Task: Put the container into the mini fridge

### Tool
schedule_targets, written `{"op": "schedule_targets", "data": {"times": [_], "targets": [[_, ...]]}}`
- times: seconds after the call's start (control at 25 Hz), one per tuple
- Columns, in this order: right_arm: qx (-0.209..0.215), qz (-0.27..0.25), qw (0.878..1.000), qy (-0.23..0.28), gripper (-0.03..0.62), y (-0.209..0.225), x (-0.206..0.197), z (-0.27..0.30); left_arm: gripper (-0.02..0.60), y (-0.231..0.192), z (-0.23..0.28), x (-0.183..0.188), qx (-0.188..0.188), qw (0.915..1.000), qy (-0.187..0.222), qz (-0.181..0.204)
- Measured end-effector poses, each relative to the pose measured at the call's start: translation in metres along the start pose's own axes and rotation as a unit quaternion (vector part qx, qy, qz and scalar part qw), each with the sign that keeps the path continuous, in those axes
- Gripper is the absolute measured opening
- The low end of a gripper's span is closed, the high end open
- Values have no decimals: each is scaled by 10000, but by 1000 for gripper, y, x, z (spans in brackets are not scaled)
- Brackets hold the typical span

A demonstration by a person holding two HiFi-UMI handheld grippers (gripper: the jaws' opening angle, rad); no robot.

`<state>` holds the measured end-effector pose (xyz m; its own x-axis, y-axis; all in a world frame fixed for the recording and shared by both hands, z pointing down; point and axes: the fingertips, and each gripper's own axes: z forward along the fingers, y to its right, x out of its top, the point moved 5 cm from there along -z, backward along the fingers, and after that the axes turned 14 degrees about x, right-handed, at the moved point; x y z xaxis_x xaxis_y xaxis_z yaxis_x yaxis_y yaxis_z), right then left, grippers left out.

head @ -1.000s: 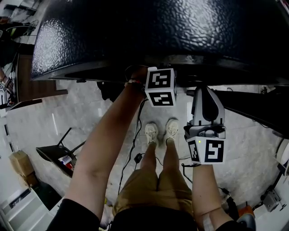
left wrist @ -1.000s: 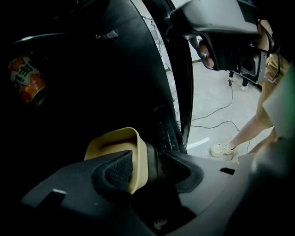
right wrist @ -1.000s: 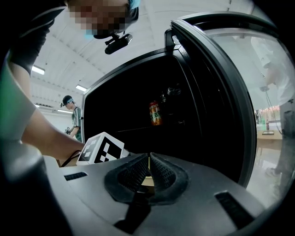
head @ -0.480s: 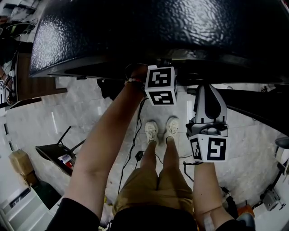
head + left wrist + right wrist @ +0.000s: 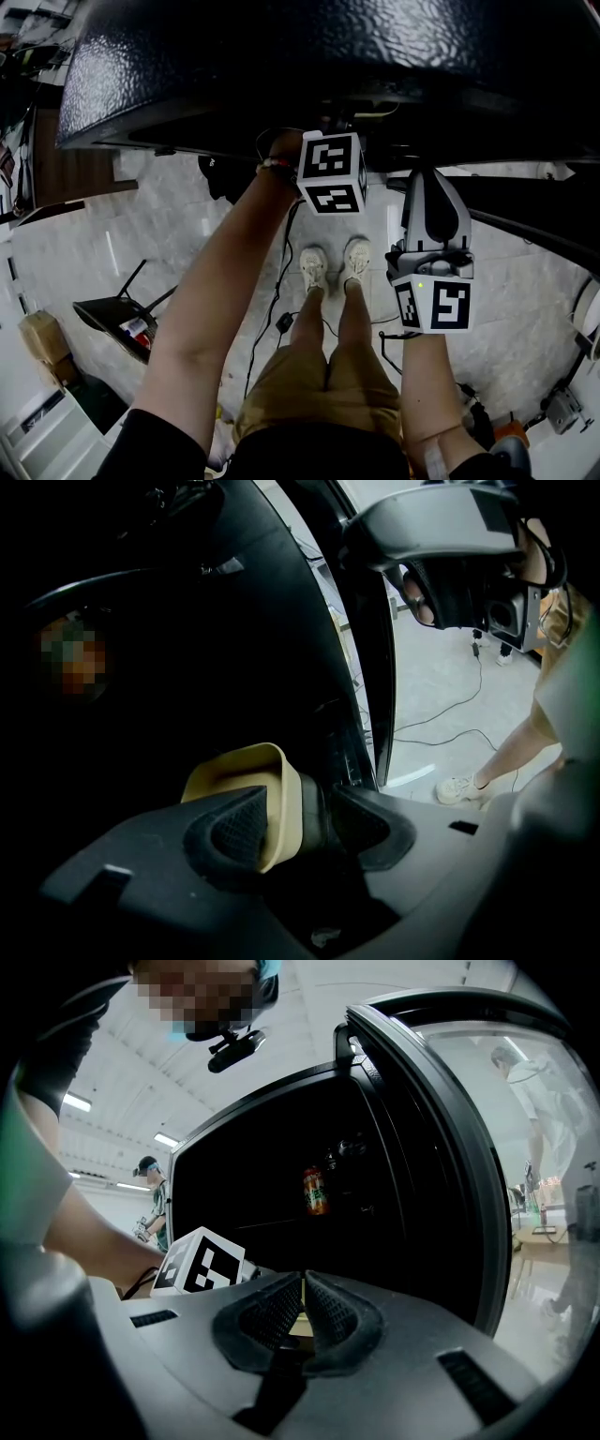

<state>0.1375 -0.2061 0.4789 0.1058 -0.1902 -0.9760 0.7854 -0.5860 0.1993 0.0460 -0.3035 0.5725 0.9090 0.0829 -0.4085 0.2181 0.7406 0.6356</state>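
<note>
The left gripper [image 5: 300, 822] has just been opening its jaws. They stand wide, with the tan container [image 5: 239, 771] wall between them but not pressed. The container sits inside the dark mini fridge [image 5: 281, 56] — probably placed, only withdrawal left. The right gripper [image 5: 303, 1312] idles, jaws together, empty.

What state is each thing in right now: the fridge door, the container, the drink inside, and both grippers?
Mini fridge door, open.
Beige container, lidless, inside the dark fridge, its wall between the left jaws.
Left gripper, open; its jaws have just been opening, and the pads are not pressing the container.
Right gripper, shut, empty.
Orange drink, upright inside the fridge.
</note>
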Motion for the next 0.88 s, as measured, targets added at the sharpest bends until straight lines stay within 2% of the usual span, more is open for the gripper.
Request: {"op": "schedule_targets", "data": {"times": [0.44,0.88], "targets": [[-10,33,10000,4,41,-4,2,-7,222,-3,-12,10,101,9997,113,-190],[125,-181,9998,-26,41,-25,35,-18,222,-9,-57,23,302,9973,200,-641]]}}
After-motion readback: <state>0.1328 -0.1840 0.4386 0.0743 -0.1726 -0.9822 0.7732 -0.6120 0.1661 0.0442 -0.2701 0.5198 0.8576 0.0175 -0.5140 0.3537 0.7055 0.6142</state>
